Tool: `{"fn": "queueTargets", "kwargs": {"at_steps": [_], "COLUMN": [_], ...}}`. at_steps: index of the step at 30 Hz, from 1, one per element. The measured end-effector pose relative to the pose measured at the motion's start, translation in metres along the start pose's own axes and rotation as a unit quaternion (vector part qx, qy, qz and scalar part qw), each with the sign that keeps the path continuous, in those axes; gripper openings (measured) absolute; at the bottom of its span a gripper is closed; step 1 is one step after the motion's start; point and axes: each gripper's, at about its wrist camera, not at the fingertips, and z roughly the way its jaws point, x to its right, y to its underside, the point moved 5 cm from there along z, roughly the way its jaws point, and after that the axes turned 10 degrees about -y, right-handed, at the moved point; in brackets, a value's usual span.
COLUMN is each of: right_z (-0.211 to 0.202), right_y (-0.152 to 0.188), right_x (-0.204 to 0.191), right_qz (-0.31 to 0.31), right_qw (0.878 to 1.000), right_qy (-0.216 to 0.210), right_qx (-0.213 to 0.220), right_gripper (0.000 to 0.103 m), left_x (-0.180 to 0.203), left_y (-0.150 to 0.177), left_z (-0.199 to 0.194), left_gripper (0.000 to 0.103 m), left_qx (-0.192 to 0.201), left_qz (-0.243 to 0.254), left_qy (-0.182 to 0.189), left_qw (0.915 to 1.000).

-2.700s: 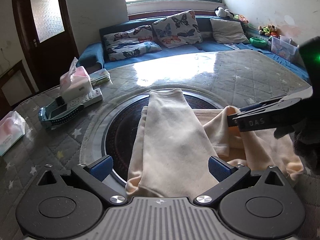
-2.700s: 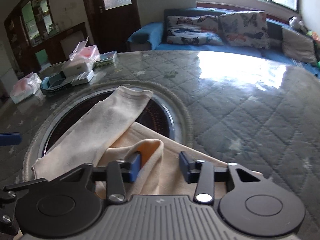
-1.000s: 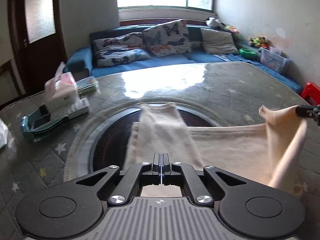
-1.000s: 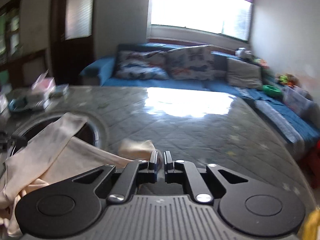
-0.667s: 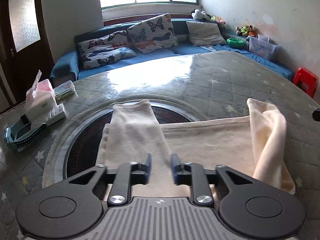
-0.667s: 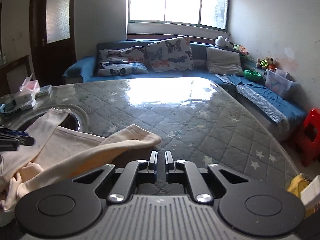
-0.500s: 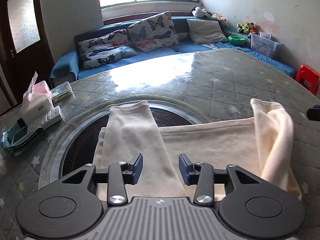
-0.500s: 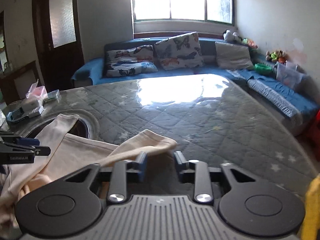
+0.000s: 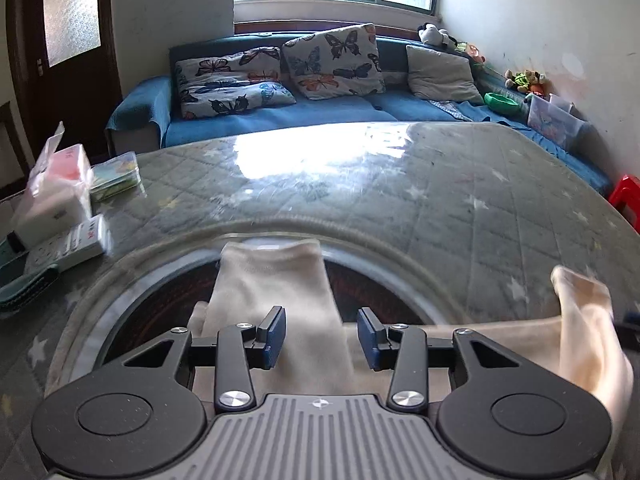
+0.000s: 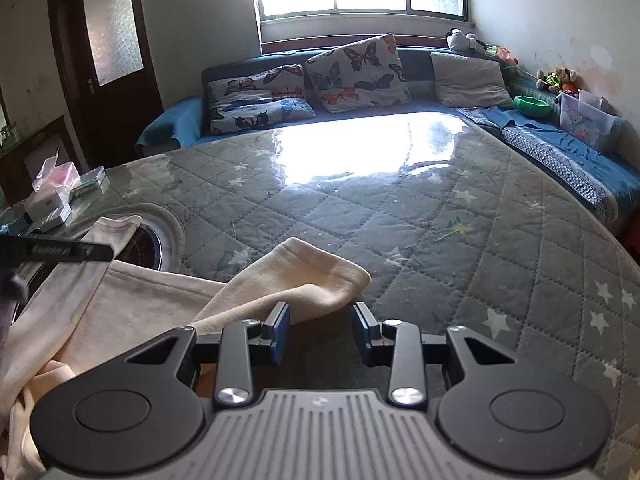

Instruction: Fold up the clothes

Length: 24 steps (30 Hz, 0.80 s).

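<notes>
The garment, a cream long-sleeved top, lies spread on the quilted table cover, partly over the round dark inset. The step in hand looks like the release after laying a fold, with both grippers about to go for fresh holds.

The left gripper has just been opening; its jaws stand partly apart, and one sleeve runs straight ahead from between them. The blue pads do not press on the cloth, so nothing is held.

The right gripper has likewise just been opening, to a narrower gap. The other sleeve's cuff lies just beyond its left finger, turned back over itself, and only bare table shows between the pads.

The next move probably calls for pinching that cuff and carrying it across the body.
</notes>
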Motion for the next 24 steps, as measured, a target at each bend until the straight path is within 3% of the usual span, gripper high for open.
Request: {"fn": "queueTargets", "kwargs": {"at_steps": [11,12,15,16,24], "right_z": [0.005,0.006,0.005,0.005,0.003], "right_y": [0.0,0.0,0.001,0.002,0.002], "right_x": [0.003,0.003,0.003,0.002,0.009], "right_qz": [0.0,0.001,0.004,0.005,0.019], "right_qw": [1.0,1.0,1.0,1.0,1.0], "right_qy": [-0.007,-0.007,-0.007,-0.007,-0.005], "right_qx": [-0.003,-0.003,-0.003,-0.003,0.002], "right_gripper": [0.037,0.037,0.037,0.037,0.037], "left_x": [0.003,0.004,0.003,0.001,-0.029], "left_y": [-0.008,-0.008,-0.007,-0.007,-0.008], "left_z": [0.023,0.023,0.023,0.023,-0.01], "left_gripper": [0.04,0.036,0.01,0.005,0.004], "left_qx": [-0.011,-0.008,0.0,0.001,0.032], "left_qz": [0.0,0.005,0.011,0.007,-0.043], "left_qy": [-0.016,-0.019,-0.033,-0.034,-0.034], "left_qw": [0.9998,0.9998,0.9994,0.9994,0.9979]}}
